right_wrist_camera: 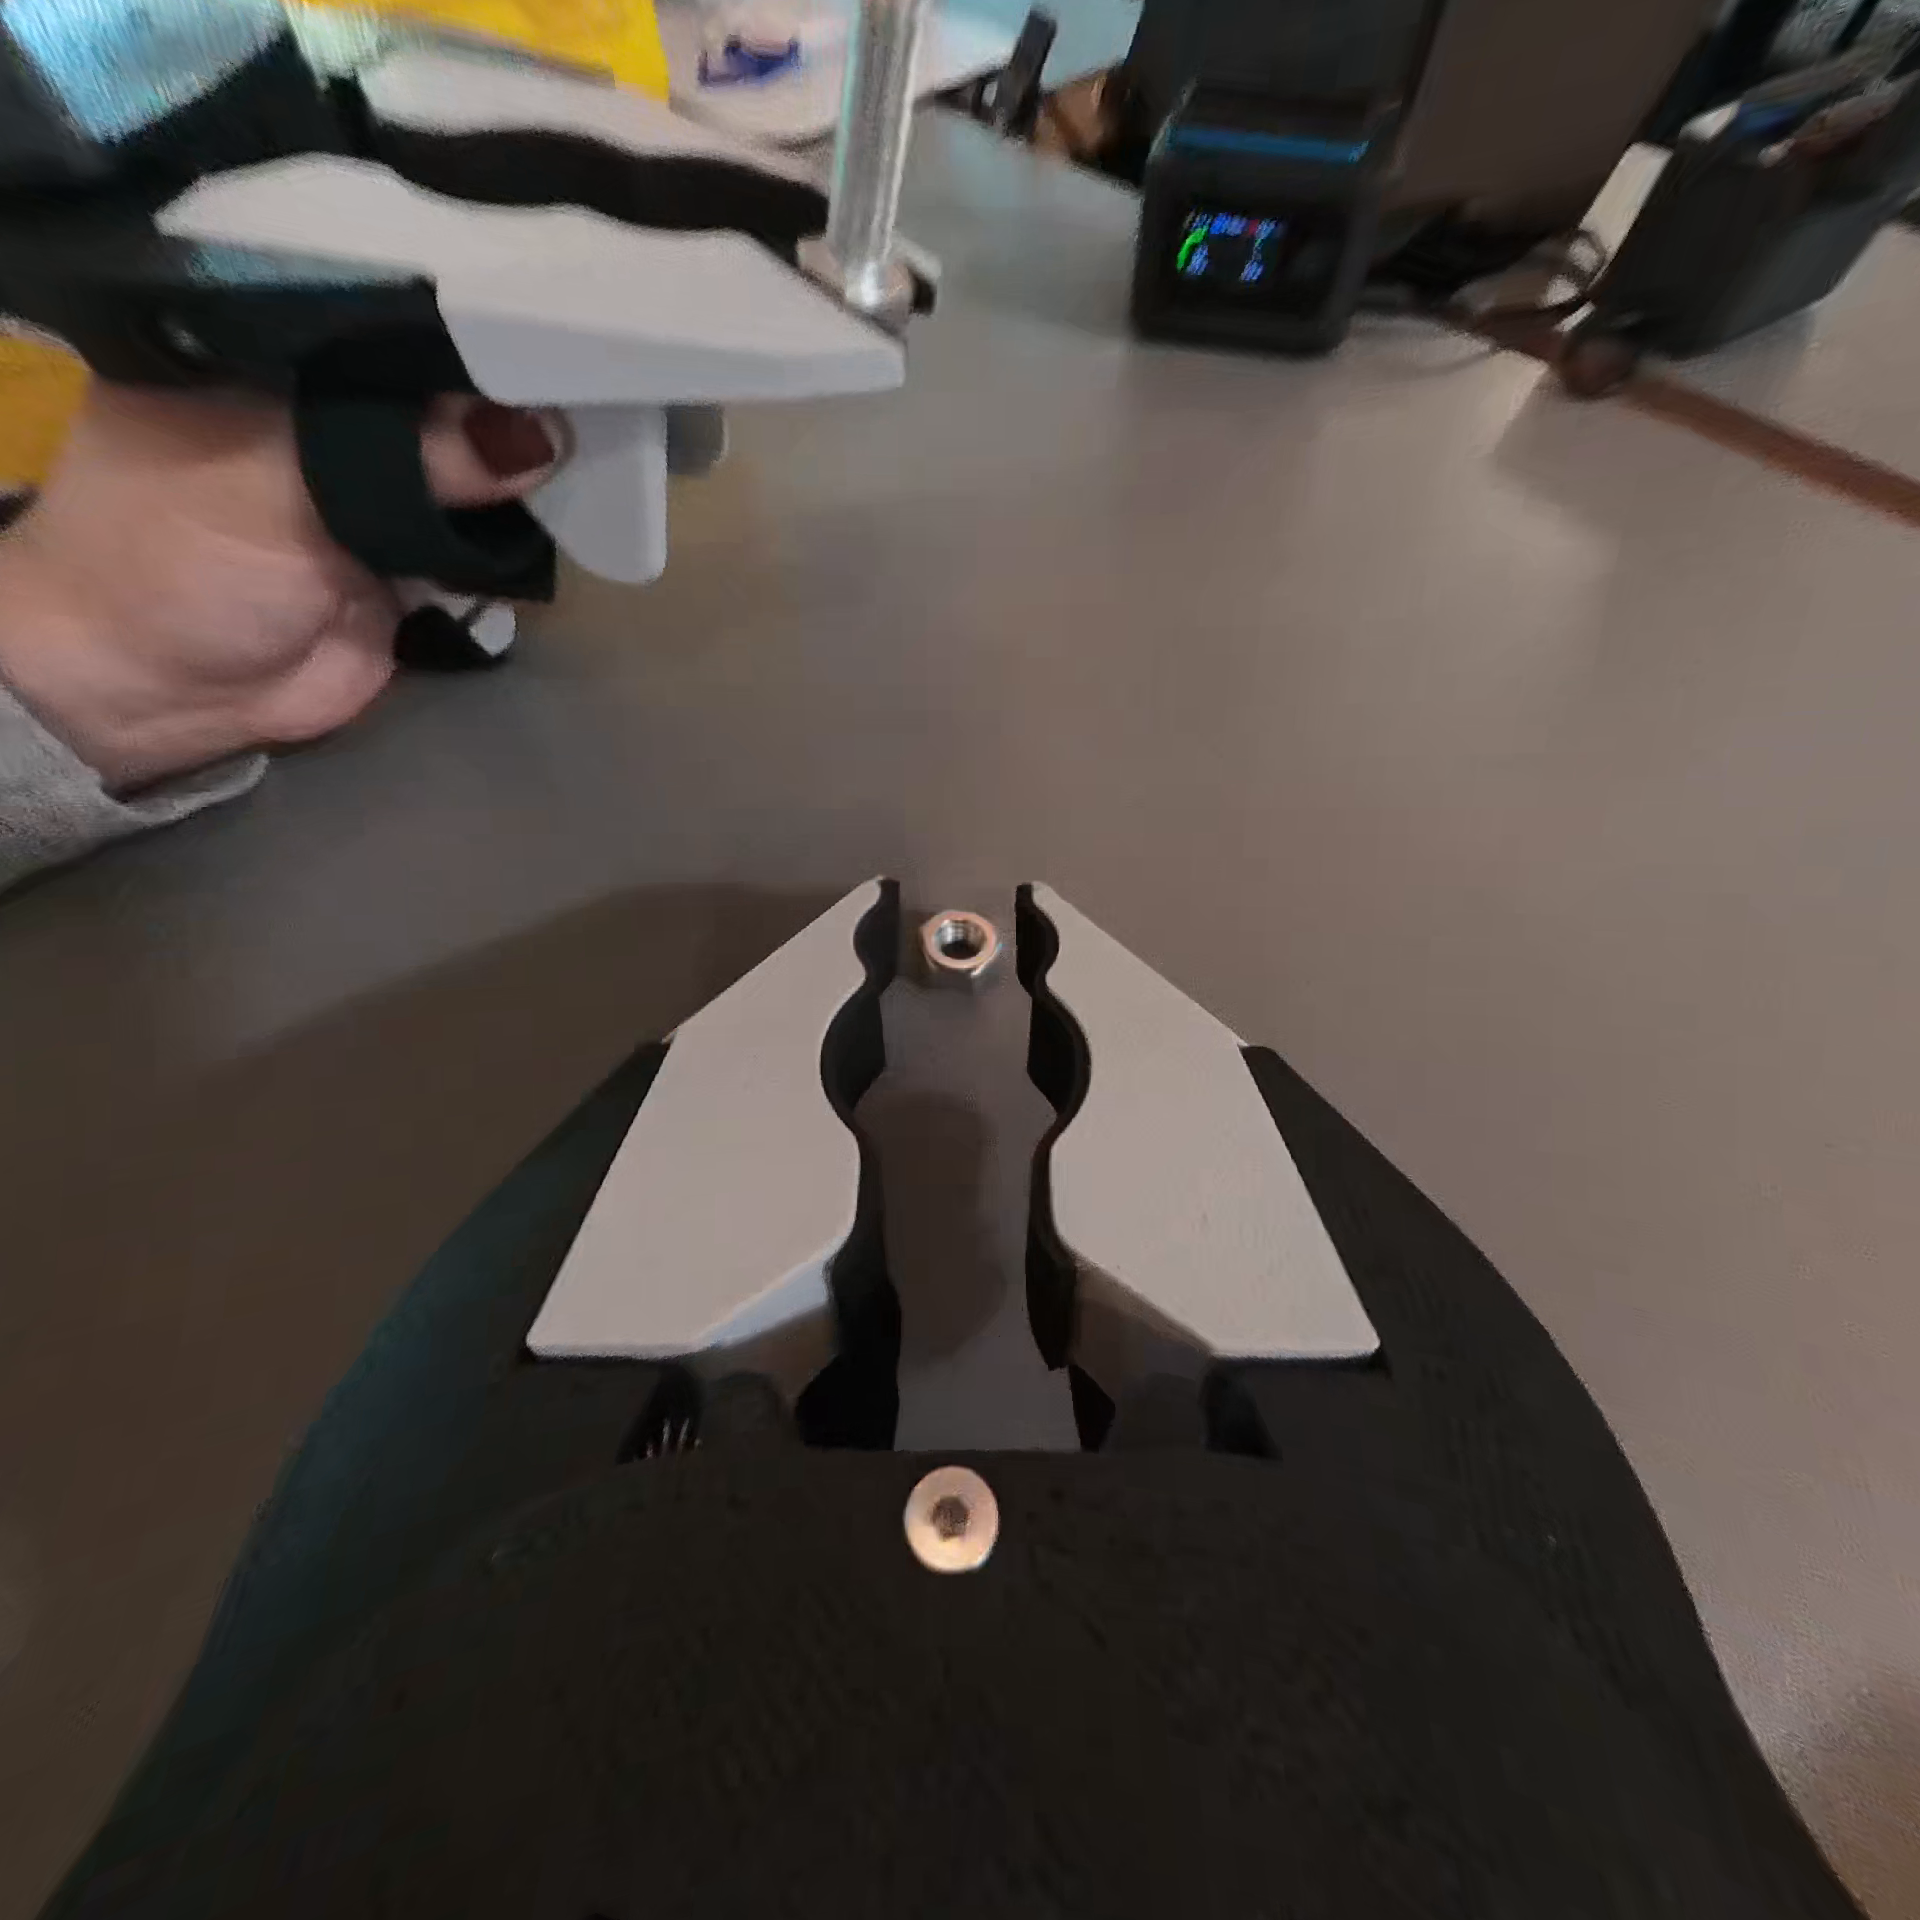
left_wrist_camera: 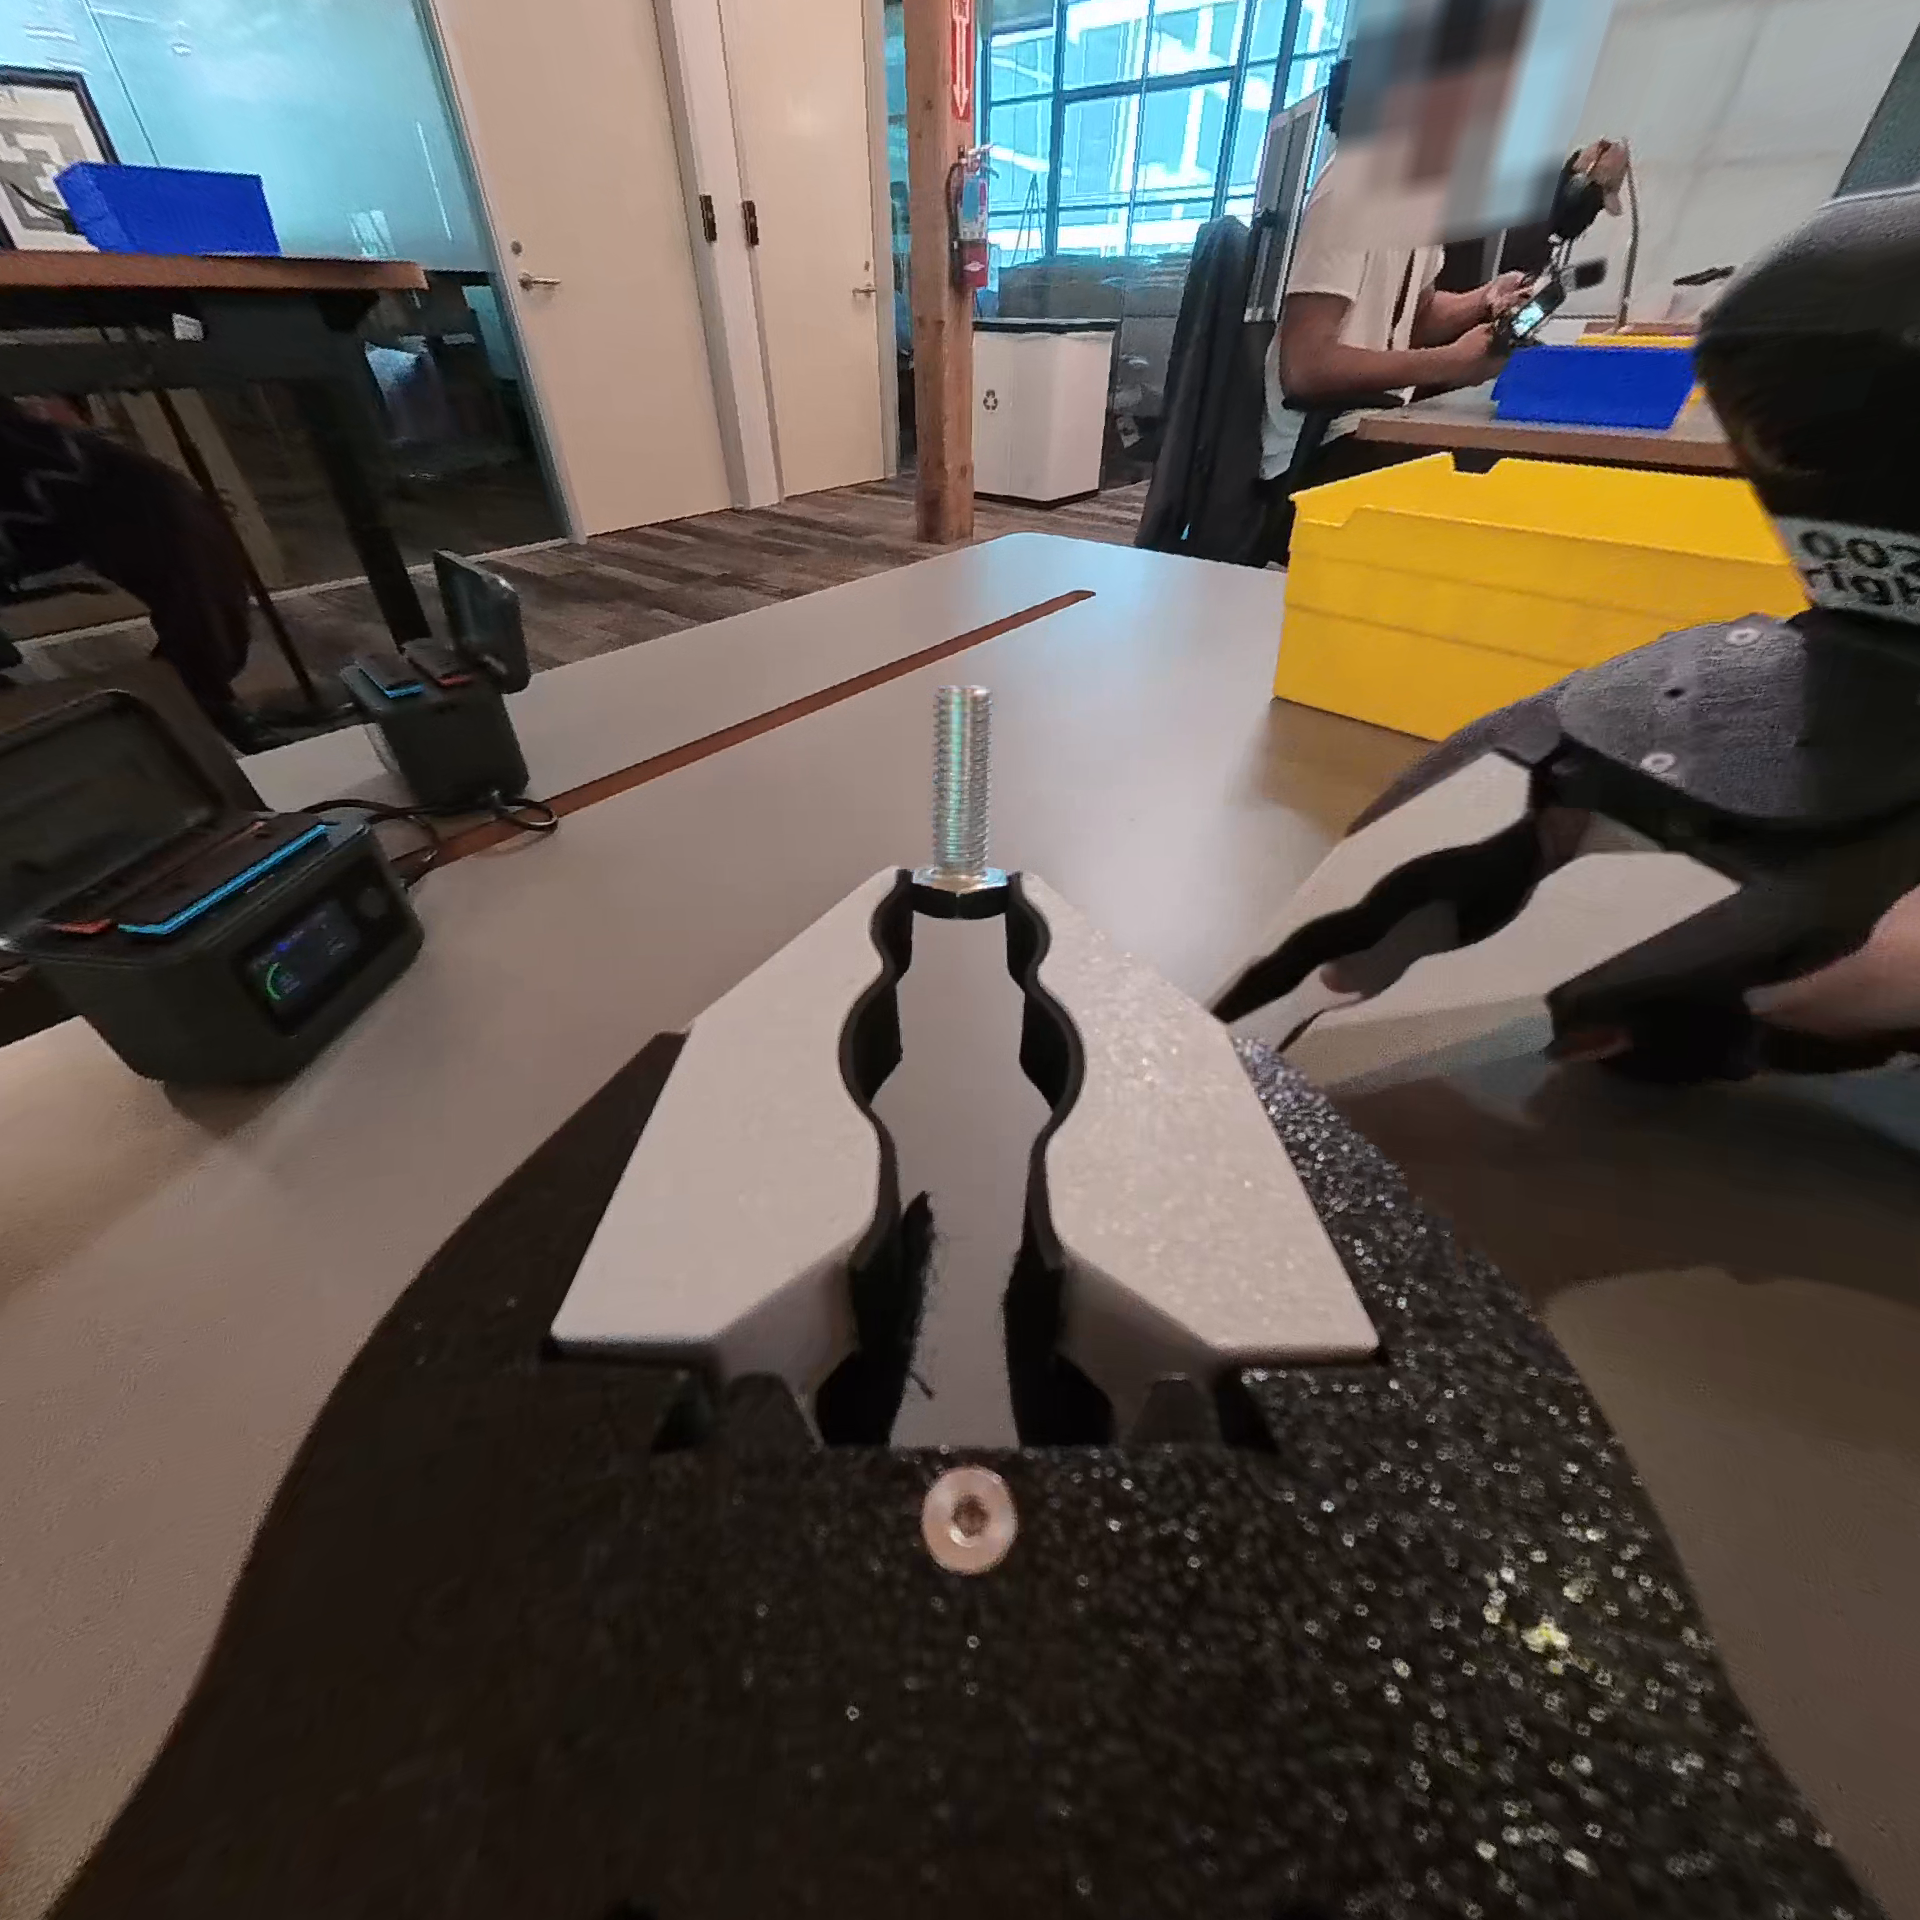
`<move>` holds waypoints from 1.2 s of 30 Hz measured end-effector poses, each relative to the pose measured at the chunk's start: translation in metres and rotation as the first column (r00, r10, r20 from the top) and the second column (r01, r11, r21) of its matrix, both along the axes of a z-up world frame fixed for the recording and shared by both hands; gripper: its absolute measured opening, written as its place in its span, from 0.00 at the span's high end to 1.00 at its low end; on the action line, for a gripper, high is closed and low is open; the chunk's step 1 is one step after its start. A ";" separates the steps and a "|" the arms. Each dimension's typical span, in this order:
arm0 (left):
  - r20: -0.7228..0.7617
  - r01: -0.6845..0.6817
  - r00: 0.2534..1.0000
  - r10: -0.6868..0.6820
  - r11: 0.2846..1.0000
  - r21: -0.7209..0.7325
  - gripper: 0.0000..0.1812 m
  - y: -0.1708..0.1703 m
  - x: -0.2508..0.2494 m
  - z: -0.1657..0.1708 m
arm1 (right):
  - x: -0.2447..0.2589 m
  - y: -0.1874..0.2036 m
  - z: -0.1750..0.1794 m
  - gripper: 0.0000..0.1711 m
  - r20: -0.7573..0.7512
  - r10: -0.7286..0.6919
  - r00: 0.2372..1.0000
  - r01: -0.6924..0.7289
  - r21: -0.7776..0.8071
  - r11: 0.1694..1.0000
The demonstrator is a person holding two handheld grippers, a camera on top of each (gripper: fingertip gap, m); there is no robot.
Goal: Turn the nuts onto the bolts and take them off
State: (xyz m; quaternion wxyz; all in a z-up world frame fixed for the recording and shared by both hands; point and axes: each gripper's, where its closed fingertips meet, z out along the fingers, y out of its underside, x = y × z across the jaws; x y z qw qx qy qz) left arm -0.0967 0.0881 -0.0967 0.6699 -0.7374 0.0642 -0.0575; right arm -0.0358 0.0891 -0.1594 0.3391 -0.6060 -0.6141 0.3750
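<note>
My left gripper point(left_wrist_camera: 961, 896) is shut on the hex head of a silver bolt point(left_wrist_camera: 962, 774), which stands upright with its threads pointing up, above the grey table point(left_wrist_camera: 727, 935). It also shows in the right wrist view point(right_wrist_camera: 883, 296), at the upper left, with the bolt point(right_wrist_camera: 876, 145) in it. My right gripper point(right_wrist_camera: 958, 899) is open and low over the table. A small silver nut point(right_wrist_camera: 960, 948) lies flat on the table between its fingertips, with a gap on each side. In the left wrist view the right gripper point(left_wrist_camera: 1242, 1013) sits low at the right.
A yellow bin point(left_wrist_camera: 1507, 592) stands at the table's far right. Two black charger boxes with cables point(left_wrist_camera: 229, 935) point(left_wrist_camera: 447, 717) sit at the left; one shows in the right wrist view point(right_wrist_camera: 1247, 239). A brown seam point(left_wrist_camera: 810, 707) crosses the table. A person point(left_wrist_camera: 1351, 312) sits at another desk behind. The tips of one gripper are about 9 centimeters away from the tips of the other.
</note>
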 end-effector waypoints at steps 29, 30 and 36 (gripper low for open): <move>-0.012 0.223 0.975 -0.223 0.974 0.045 0.92 -0.001 0.042 0.006 | 0.007 0.005 0.005 0.90 0.042 -0.010 0.999 0.003 0.152 0.988; 0.010 0.288 0.957 -0.289 0.955 0.069 0.92 -0.004 0.052 0.010 | 0.007 0.003 0.024 0.90 -0.028 0.011 1.000 -0.007 0.147 0.989; 0.043 0.460 0.885 -0.464 0.885 0.071 0.92 -0.012 0.085 0.011 | 0.024 -0.024 0.127 0.91 -0.257 0.288 0.923 -0.261 0.133 0.956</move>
